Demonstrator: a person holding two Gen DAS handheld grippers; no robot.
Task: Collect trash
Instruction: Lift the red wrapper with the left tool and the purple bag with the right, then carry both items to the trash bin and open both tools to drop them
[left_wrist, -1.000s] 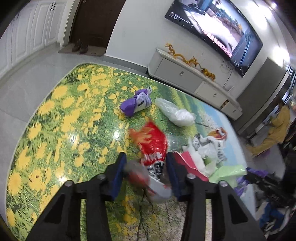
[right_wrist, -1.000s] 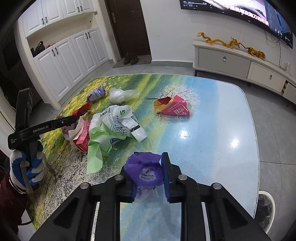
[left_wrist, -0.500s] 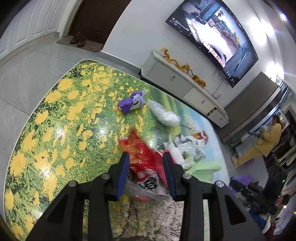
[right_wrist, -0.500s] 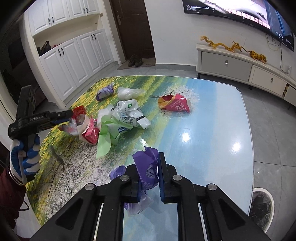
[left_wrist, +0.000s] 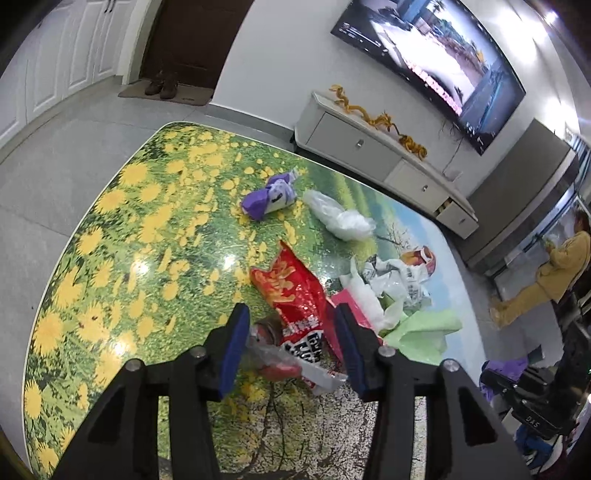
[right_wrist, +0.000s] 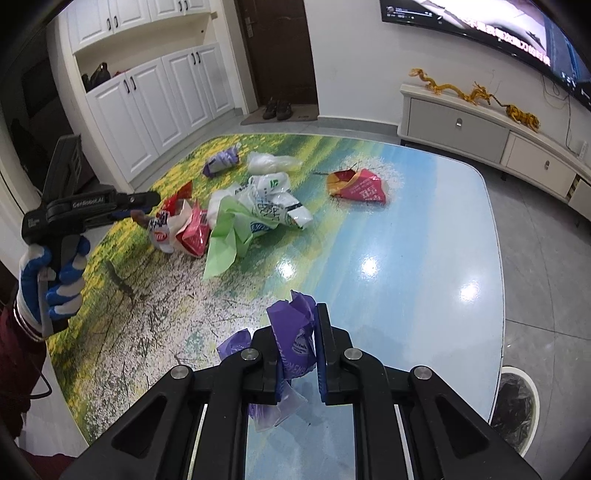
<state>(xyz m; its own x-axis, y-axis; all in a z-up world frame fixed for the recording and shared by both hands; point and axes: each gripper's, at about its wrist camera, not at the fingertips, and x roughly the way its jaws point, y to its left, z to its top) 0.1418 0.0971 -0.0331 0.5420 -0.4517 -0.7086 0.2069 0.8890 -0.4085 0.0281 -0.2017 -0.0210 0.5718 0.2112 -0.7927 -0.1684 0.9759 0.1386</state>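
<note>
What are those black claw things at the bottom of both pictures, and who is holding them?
They are grabbers, like big tweezers. A person holds one in each hand, and each has a camera that looks along its fingers, so you get one picture per hand.

In the right-hand picture, the right gripper is squeezed shut on a purple wrapper. At the left edge you can see the person's gloved hand holding the other grabber.

In the left-hand picture, the left gripper has just been opening; a red snack bag sits between its blue pads, which don't seem to press it.

The table has a flower-meadow picture on it. More trash lies there: white plastic bags, a green bag and a red-and-yellow wrapper. A bin stands on the floor.
</note>
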